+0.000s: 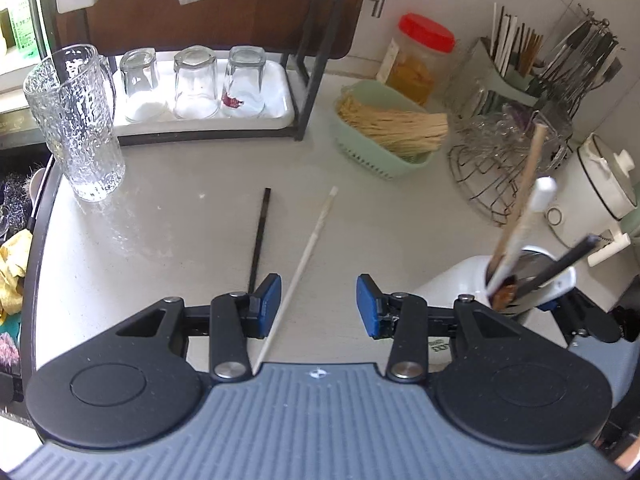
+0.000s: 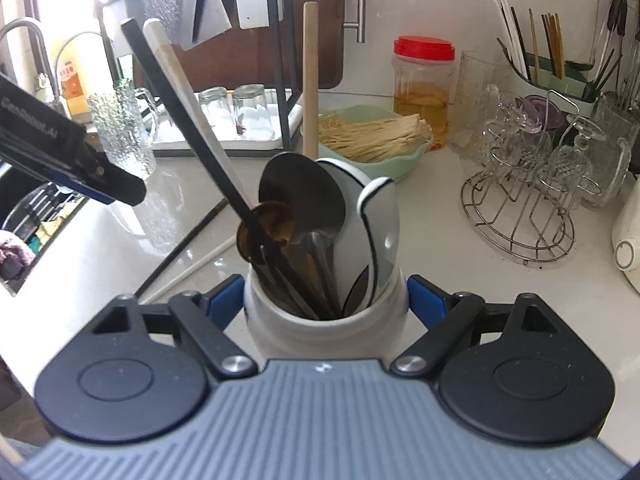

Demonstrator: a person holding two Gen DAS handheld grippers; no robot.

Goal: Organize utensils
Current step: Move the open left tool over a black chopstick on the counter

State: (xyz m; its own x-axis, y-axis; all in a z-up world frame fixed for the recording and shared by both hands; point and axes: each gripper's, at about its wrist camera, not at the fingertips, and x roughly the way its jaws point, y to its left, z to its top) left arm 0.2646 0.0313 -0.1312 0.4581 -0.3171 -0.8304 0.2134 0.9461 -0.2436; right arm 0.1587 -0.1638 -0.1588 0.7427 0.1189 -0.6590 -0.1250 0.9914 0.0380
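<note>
Pads of my right gripper (image 2: 326,304) press both sides of the white utensil jar (image 2: 326,320), clamped on it; spoons and chopsticks stand inside. My left gripper (image 1: 318,306) hovers with jaws apart over the tabletop (image 1: 180,240), nothing pressed between them. A white chopstick (image 1: 304,256) runs toward twelve o'clock past the left pad, a black chopstick (image 1: 260,236) lying at eleven. Farther, at one o'clock, sits a green basket (image 1: 380,148).
</note>
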